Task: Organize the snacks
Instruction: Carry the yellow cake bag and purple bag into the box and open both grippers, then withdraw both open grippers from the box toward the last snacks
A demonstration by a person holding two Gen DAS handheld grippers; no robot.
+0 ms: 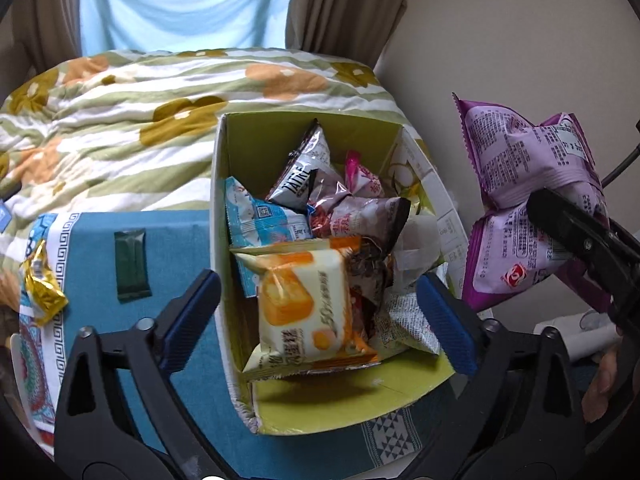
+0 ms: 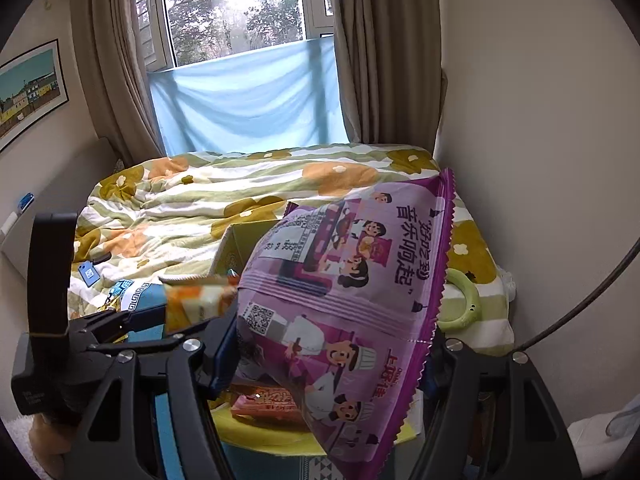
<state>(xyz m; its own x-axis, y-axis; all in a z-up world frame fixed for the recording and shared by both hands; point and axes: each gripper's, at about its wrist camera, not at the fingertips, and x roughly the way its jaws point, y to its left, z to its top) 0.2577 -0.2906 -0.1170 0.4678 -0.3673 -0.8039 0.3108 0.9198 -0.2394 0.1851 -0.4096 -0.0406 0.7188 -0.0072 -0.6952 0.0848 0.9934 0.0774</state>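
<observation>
Purple bag (image 2: 344, 304) pinched by right gripper (image 2: 328, 360), held at 3 o'clock of box (image 1: 224, 184), long axis upright. Left gripper (image 1: 320, 320) spread, empty, over box.

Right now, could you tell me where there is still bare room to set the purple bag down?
The box is crowded; its one bare patch is the yellow-green floor at the near end, in front of the orange cake packet. On the blue cloth, there is room between the dark green packet and the box wall. The right hand-held gripper holds the purple bag.
</observation>
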